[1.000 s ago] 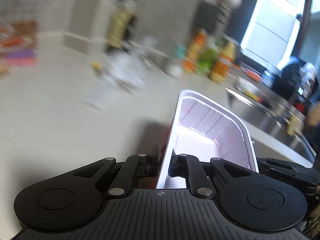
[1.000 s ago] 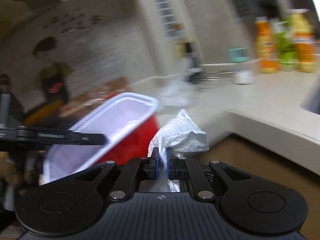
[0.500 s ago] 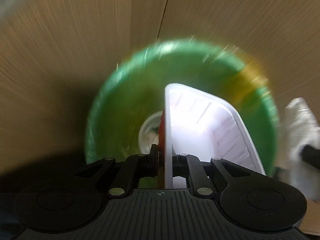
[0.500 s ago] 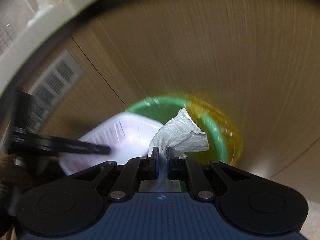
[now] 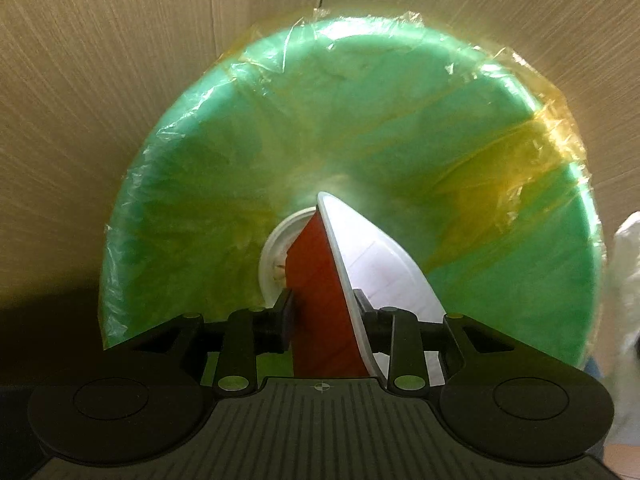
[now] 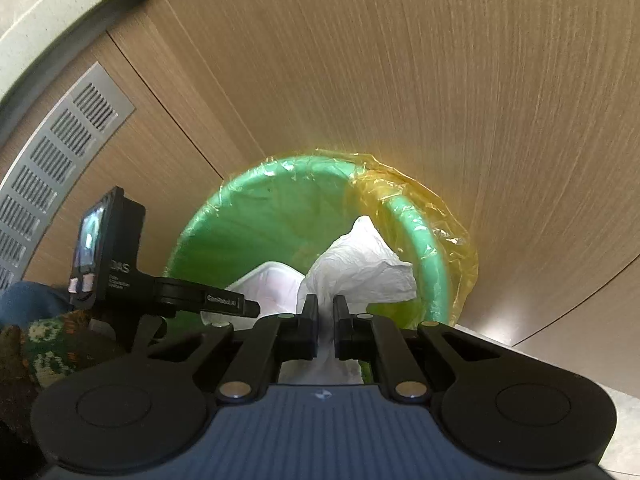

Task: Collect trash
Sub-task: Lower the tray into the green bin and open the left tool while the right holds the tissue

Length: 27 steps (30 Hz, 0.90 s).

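With both loads over the green bin (image 5: 360,128), I'm set to drop. Left gripper (image 5: 324,316) is clenched on the wall of the red-and-white tray (image 5: 340,292), tray edge-up over the bin mouth. Right gripper (image 6: 326,322) pinches the white crumpled bag (image 6: 360,268) above the near rim. Risks: the tray, tilted, could catch the yellow liner (image 6: 432,216) and drag it off the rim; the bag is light, may cling to a finger or drift outside onto the floor (image 6: 624,440).
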### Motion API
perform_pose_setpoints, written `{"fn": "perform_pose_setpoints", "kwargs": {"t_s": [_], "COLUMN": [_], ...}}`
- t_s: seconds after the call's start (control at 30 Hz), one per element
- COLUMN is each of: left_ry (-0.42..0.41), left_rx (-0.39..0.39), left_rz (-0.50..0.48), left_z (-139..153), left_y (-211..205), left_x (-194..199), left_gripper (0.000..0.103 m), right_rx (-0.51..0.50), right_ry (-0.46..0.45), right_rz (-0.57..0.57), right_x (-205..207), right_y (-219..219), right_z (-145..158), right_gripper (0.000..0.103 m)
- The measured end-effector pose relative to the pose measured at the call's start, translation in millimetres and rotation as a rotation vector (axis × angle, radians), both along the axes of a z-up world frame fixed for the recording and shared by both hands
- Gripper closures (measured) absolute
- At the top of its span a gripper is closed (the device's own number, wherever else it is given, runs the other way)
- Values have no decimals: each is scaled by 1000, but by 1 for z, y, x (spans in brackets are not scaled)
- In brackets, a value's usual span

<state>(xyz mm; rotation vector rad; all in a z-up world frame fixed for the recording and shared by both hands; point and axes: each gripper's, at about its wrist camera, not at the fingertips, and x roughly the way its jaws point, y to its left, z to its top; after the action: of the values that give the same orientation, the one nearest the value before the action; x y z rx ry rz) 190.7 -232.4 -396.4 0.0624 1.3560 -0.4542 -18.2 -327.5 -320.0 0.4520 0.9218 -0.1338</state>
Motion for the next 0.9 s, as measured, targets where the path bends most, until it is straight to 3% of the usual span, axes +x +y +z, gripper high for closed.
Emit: {"fn": "perform_pose_setpoints", "kwargs": {"t_s": [0.17, 0.33, 0.47, 0.53, 0.63, 0.7, 0.9], "left_ry": [33, -67, -43, -61, -83, -144, -413], "left_rx": [-43, -51, -65, -118, -273, -327, -328], "left_rz": [-16, -46, -52, -32, -48, -104, -230], "left_z": [2, 13, 11, 18, 63, 96, 165], "left_y": [3, 1, 1, 3, 19, 27, 64], "left_x": [-16, -24, -32, -31, -26, -28, -44], "left_gripper": [70, 71, 71, 71, 71, 71, 71], "right_rx": [-18, -44, -69, -73, -70, -53, 32], "right_ry": [31, 50, 69, 77, 83, 92, 49], "right_rz": [-13, -26, -31, -28, -17, -6, 73], "right_x": [1, 3, 6, 6, 7, 9, 42], "right_y": [2, 3, 5, 5, 7, 8, 24], "right_z": [-3, -6, -8, -9, -10, -11, -7], "right_gripper": [96, 96, 96, 96, 96, 96, 95]}}
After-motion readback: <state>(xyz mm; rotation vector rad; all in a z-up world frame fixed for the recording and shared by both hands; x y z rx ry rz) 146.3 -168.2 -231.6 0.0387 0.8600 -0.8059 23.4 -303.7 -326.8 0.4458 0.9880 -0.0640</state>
